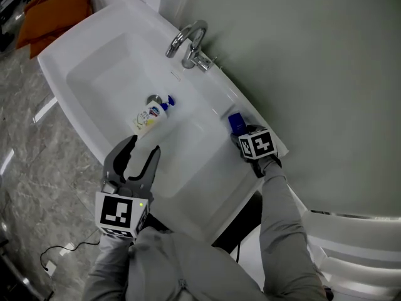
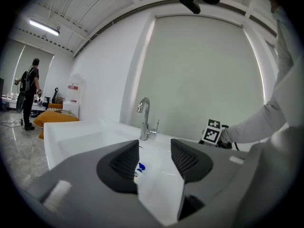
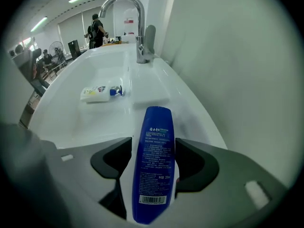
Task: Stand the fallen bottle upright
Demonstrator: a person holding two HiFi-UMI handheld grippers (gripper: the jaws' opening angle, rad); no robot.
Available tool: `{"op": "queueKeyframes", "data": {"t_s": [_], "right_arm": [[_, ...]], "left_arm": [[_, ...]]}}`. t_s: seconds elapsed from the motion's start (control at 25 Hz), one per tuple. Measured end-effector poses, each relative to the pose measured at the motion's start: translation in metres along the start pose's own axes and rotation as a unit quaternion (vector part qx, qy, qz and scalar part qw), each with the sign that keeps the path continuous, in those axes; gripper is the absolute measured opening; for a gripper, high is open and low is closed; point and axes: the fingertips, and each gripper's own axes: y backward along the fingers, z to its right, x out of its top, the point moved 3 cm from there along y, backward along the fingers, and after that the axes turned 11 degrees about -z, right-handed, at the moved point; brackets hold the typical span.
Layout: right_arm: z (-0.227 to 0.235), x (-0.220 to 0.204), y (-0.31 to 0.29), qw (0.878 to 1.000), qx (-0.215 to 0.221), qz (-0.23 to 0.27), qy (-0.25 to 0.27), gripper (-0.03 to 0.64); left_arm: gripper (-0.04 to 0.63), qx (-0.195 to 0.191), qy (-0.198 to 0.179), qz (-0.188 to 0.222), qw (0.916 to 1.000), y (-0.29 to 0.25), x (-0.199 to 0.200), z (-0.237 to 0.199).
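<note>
The white plastic pump bottle with a blue pump head (image 1: 146, 118) lies on its side in the basin of the white ceramic sink (image 1: 94, 61), near the drain. Its long axis runs from near left to far right, with the pump end toward the chrome faucet (image 1: 191, 39). It sits just beyond the left gripper (image 1: 143, 144), almost in line with where the fingers point. Those fingers stand apart with nothing between them, so this looks like the nearer hand for it.

The right gripper (image 3: 153, 148) is over the sink's right ledge. Its fingers are closed against the two sides of a slim dark-blue plastic bottle (image 3: 158, 122), whose length runs along the fingers.

The blue bottle's back label shows a barcode and dense white print too small to read. The pump bottle's colourful label is also illegible.
</note>
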Motion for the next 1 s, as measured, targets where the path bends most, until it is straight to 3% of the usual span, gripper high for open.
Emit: {"op": "queueKeyframes", "data": {"t_s": [0.16, 0.4, 0.52, 0.6, 1.0], "right_arm": [[0.004, -0.004, -0.011, 0.999, 0.023, -0.036, -0.008, 0.267], [0.007, -0.001, -0.019, 0.994, 0.071, -0.078, -0.013, 0.267], [0.009, 0.001, -0.022, 0.991, 0.089, -0.1, -0.014, 0.268], [0.01, 0.0, -0.023, 0.989, 0.094, -0.109, -0.015, 0.278], [0.011, 0.001, -0.022, 0.989, 0.09, -0.121, -0.008, 0.275]], "left_arm": [[0.259, 0.002, -0.005, -0.015, 0.9999, 0.0, -0.003, 0.0], [0.259, 0.001, 0.004, 0.003, 1.0, -0.005, -0.001, 0.0], [0.259, -0.005, 0.003, -0.006, 1.0, -0.009, -0.004, 0.004], [0.259, -0.008, 0.0, -0.023, 0.9997, -0.01, -0.008, 0.005], [0.259, -0.014, 0.005, -0.01, 0.9998, -0.014, -0.003, 0.009]]}}
